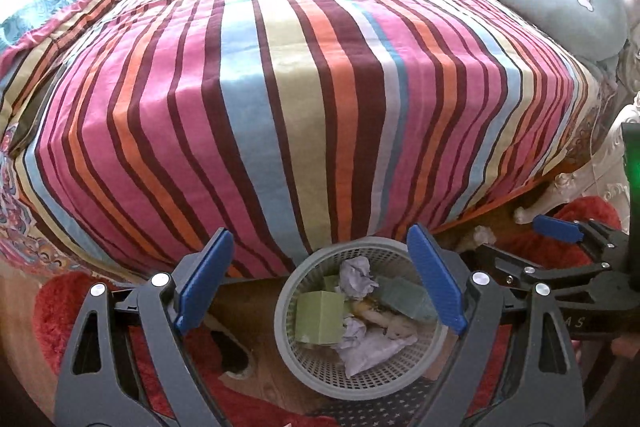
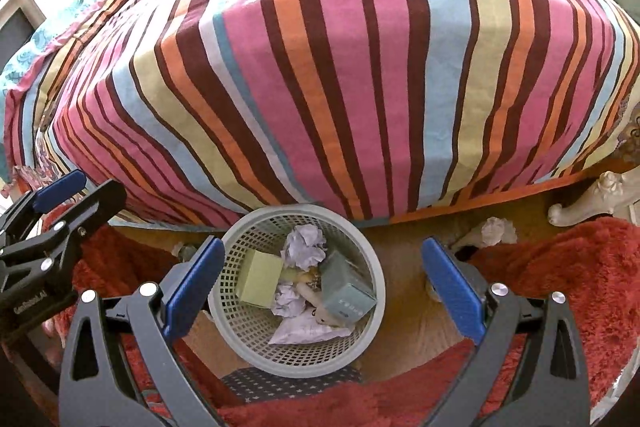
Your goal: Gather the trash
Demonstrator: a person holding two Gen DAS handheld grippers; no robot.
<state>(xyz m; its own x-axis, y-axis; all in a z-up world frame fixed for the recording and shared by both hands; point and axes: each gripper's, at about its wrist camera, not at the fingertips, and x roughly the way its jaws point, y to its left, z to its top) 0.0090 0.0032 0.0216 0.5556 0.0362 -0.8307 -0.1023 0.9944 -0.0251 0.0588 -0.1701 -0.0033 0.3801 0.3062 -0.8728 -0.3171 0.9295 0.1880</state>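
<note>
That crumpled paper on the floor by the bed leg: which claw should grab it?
Right, probably. The paper lies just beyond the open right claw; the open left claw hangs over the basket, farther away.

The left gripper (image 1: 322,285) points steeply downward, its 2 blue-padded fingers (image 1: 206,279) spread wide with nothing pressed between the pads. The right gripper (image 2: 318,291) tilts down the same way, jaws also wide apart and empty. Each shows at the side edge of the other's view, so the 2 hang side by side, apart.
</note>
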